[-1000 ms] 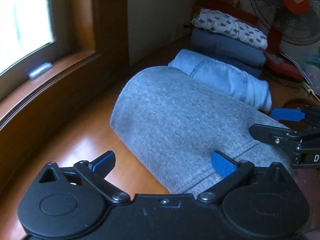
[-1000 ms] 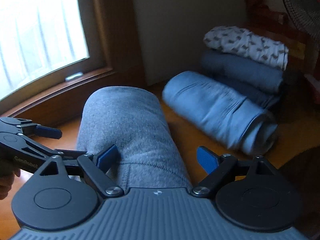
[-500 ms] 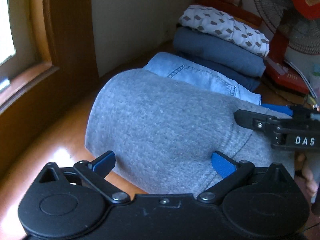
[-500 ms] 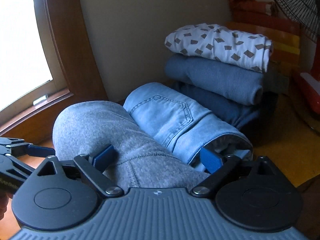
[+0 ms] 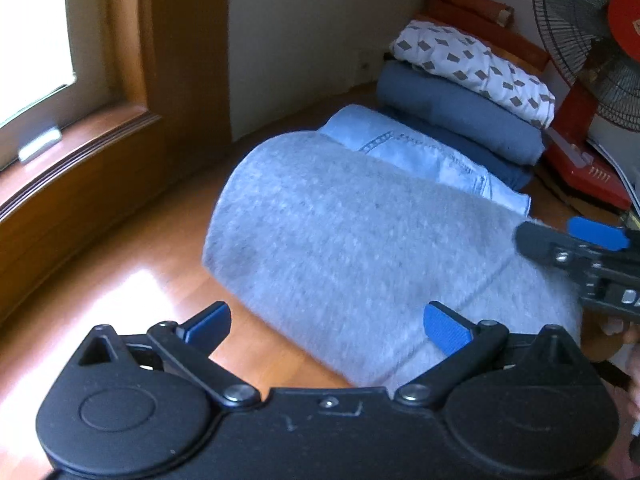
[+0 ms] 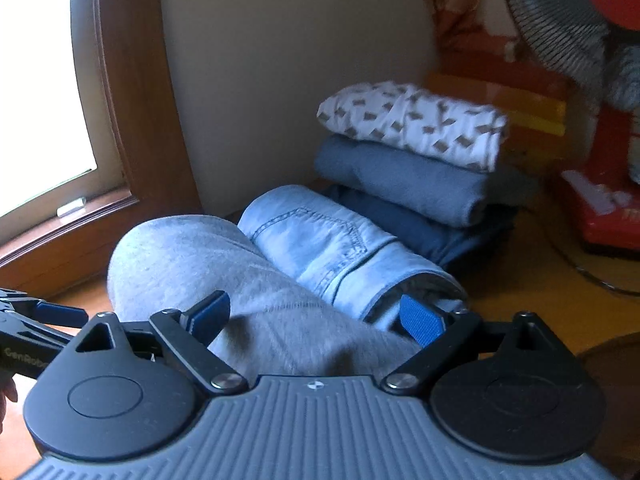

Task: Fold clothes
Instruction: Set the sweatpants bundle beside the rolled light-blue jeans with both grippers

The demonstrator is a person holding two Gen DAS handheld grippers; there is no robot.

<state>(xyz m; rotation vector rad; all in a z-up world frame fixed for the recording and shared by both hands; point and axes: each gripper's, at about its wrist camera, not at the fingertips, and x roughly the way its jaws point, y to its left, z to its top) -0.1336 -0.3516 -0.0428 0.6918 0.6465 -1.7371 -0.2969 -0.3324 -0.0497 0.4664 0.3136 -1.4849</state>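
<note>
Grey garment [image 5: 360,240], prob. lt-blue jeans [image 6: 320,240]

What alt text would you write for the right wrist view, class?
A folded grey garment lies between the open right gripper fingers, beside folded light-blue jeans. Behind them, three folded clothes are stacked by the wall, a patterned white one on top. The left gripper shows at the left edge.

Left claw [image 5: 327,322] and right claw [image 6: 316,316] gape wide, seemingly level, side by side.

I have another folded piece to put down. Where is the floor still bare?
Bare floor lies between the grey roll and the window sill. Beyond the roll it is crowded: jeans, then the stack by the fan.
</note>
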